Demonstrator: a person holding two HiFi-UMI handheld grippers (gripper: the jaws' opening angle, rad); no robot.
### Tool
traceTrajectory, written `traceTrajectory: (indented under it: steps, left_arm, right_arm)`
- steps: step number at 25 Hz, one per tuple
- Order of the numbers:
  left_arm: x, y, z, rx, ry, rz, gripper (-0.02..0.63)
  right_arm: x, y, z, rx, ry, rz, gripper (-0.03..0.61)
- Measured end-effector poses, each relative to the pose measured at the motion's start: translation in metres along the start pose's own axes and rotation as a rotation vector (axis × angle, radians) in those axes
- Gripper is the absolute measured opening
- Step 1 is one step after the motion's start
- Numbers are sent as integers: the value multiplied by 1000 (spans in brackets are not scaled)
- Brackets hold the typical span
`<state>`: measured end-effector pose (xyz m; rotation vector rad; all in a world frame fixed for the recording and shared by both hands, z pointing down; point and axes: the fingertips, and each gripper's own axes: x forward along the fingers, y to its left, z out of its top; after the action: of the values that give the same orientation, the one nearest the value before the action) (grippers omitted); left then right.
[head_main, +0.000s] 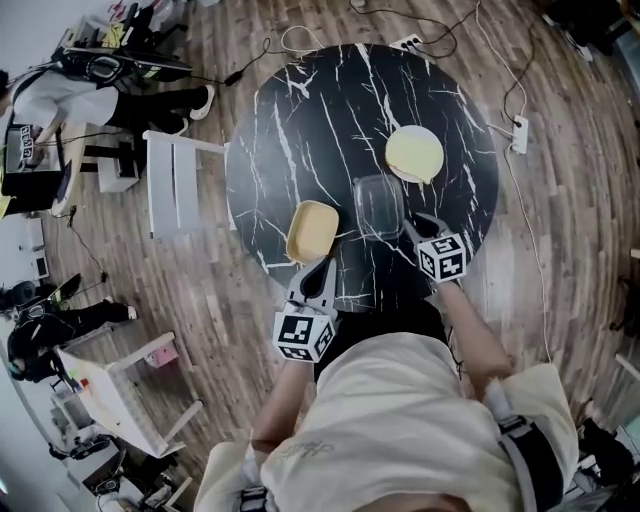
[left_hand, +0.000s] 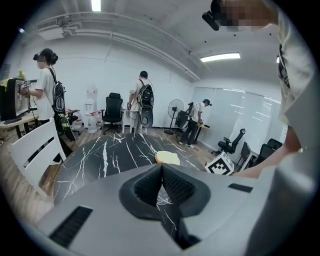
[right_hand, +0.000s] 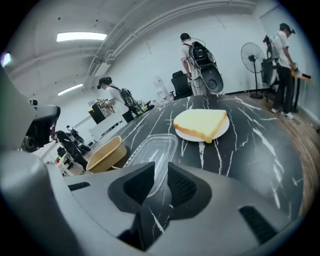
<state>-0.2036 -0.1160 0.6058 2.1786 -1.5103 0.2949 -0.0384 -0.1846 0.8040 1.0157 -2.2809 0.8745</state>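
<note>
My left claw (left_hand: 161, 169) is pressed together near the tan tub (head_main: 312, 230); my right claw (right_hand: 160, 170) is slightly spread by the clear container (right_hand: 151, 149).

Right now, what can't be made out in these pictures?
- Left gripper view: a pale yellow thing just beyond the left gripper is mostly hidden by the gripper's body, so it can't be identified.
- Head view: whether the right gripper touches the clear tray. The tips are too small, and dark against the dark table.
- Right gripper view: the inside of the box is mostly hidden by its own wall.
</note>
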Motion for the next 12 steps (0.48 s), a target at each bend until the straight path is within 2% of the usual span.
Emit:
traceTrajectory:
  steps: [12]
  left_arm:
    - [21, 6, 0, -31, 35, 35, 17]
  right_arm:
    - [36, -7, -19, 50, 144, -3, 69]
